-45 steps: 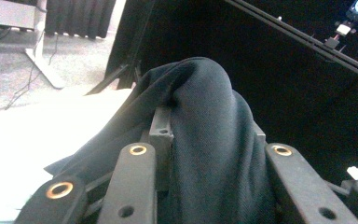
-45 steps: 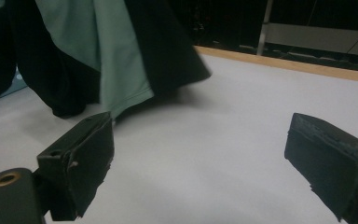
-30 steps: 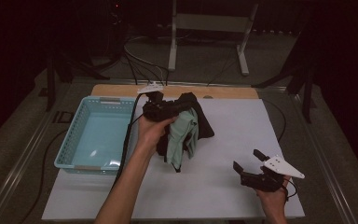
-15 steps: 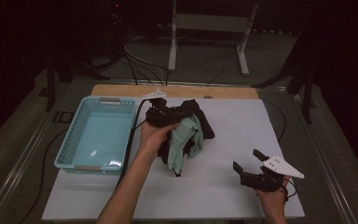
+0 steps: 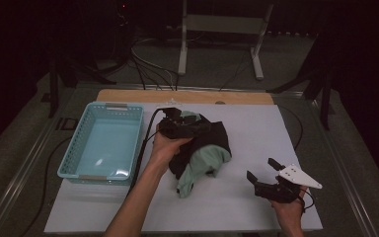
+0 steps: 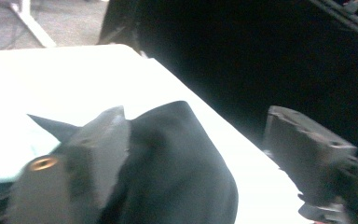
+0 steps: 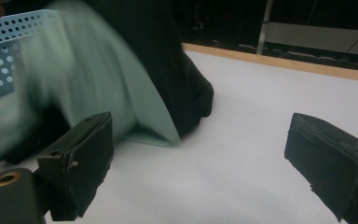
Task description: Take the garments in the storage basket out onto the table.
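Note:
A black garment and a mint-green garment lie bunched together at the middle of the white table. My left gripper is pushed into the top of that bundle. In the left gripper view the black cloth drapes against one jaw, and a strip of table shows before the other jaw, so the left gripper is open. My right gripper hovers open near the front right, apart from the clothes. The right gripper has only bare table between its jaws, with the green cloth and black cloth beyond.
A light blue perforated basket stands at the table's left, and its wall shows as the basket in the right gripper view. A wooden strip runs along the far edge. Cables and a metal stand are on the floor behind.
My left hand and gripper have shifted slightly right and nearer with the bundle, and the green cloth now hangs lower towards the front. The right gripper has stayed put.

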Action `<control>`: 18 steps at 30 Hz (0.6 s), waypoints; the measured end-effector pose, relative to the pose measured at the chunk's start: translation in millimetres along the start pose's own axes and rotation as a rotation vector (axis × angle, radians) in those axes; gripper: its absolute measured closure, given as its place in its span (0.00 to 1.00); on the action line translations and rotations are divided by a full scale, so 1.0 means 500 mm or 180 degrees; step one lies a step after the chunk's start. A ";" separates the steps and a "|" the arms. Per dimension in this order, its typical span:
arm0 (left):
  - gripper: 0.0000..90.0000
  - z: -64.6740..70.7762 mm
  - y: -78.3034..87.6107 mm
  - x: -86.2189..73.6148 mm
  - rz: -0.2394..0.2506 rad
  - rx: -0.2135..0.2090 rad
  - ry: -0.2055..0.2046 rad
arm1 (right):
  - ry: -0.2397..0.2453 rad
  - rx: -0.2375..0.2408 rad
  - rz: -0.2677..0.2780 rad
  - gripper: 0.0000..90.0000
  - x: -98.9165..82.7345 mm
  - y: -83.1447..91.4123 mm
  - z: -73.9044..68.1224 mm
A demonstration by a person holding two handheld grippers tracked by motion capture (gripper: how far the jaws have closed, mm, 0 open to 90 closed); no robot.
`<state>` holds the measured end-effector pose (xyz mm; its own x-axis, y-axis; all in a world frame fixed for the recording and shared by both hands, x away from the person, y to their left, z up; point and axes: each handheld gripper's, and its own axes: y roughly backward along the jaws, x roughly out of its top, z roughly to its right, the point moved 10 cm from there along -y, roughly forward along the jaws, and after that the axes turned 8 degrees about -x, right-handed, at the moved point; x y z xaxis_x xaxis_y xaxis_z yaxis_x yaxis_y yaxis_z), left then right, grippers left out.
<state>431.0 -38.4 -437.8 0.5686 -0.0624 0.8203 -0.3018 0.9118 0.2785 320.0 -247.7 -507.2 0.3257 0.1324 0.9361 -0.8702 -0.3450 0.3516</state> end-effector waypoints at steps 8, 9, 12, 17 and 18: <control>0.00 -0.022 0.019 -0.003 0.0085 0.0169 -0.0040 | -0.0002 -0.0002 0.0003 0.09 0.000 0.001 0.000; 0.00 -0.023 0.023 -0.002 0.0108 0.0177 -0.0043 | -0.0005 -0.0004 0.0004 0.09 0.000 0.001 0.000; 0.00 -0.027 0.033 0.000 0.0147 0.0216 -0.0077 | -0.0006 -0.0002 0.0002 0.09 0.000 0.001 0.000; 0.00 -0.031 0.052 0.006 0.0164 0.0323 -0.0184 | 0.0001 0.0001 0.0006 0.09 0.000 0.001 0.000; 0.00 -0.031 0.056 0.009 0.0186 0.0334 -0.0190 | 0.0001 0.0001 0.0006 0.09 0.000 0.001 0.000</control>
<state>436.7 -6.8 -434.1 0.5021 -0.0371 0.8640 -0.4134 0.8672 0.2775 319.6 -247.6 -506.8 0.3241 0.1321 0.9368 -0.8707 -0.3455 0.3499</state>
